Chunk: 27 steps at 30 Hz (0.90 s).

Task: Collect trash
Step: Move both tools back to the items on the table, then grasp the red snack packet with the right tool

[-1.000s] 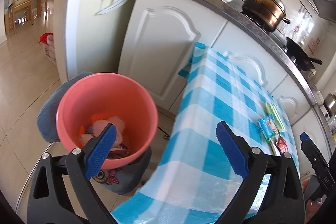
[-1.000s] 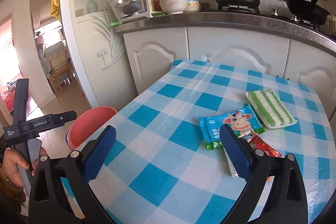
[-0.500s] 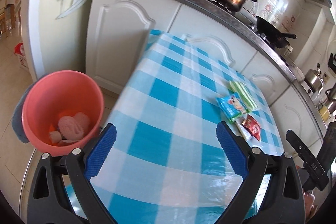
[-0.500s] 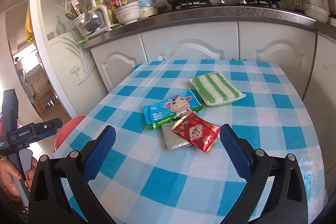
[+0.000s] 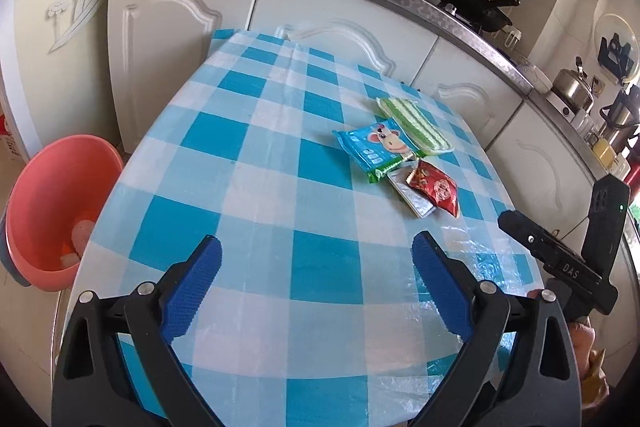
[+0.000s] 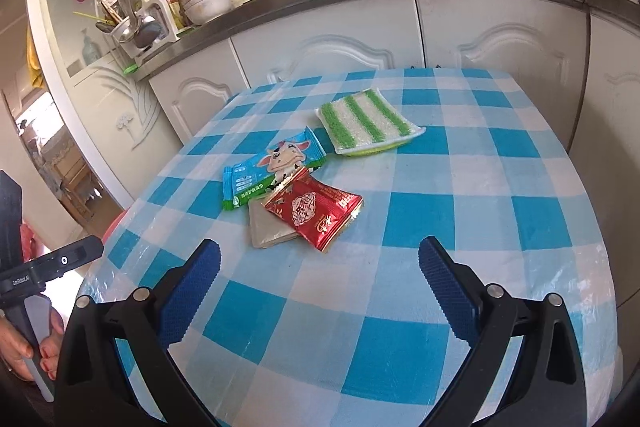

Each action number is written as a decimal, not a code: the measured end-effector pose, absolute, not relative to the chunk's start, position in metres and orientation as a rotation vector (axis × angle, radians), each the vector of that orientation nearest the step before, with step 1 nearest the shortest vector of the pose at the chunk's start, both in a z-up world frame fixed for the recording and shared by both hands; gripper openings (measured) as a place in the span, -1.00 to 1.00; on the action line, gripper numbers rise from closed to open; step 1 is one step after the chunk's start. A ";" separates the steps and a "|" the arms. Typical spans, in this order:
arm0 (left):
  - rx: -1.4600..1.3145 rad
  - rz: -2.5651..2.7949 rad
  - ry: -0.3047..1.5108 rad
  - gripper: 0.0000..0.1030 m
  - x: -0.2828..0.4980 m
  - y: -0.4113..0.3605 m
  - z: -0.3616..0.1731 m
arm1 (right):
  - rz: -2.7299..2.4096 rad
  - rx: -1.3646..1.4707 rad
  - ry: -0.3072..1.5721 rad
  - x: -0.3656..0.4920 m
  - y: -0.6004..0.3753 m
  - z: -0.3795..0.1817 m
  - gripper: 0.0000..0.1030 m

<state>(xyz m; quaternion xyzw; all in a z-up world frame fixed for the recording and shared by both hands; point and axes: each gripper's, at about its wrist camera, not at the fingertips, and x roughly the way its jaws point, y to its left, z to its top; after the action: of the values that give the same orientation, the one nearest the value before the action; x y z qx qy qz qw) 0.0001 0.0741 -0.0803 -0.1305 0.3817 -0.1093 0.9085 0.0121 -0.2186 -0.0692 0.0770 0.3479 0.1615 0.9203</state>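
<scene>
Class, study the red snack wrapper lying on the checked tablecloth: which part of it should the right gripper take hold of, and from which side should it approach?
Probably the near crimped end of the red wrapper, coming from the table's near edge. It lies flat, overlapping the silver packet and the blue cow packet at its far-left side, while that end is free. The right gripper is open and faces it.

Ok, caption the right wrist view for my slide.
Open right gripper hovers before red wrapper, silver packet and cow wrapper on checked table.
</scene>
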 end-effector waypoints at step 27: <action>-0.044 -0.332 0.862 0.87 0.066 0.036 -0.087 | 0.510 -0.143 0.862 0.103 -0.181 -0.105 0.40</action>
<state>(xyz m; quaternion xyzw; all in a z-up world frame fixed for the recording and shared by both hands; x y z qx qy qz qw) 0.0657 0.0356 -0.0872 -0.0215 0.4160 -0.1600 0.8949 0.1033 -0.1814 -0.1052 -0.0685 0.4129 0.2445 0.8747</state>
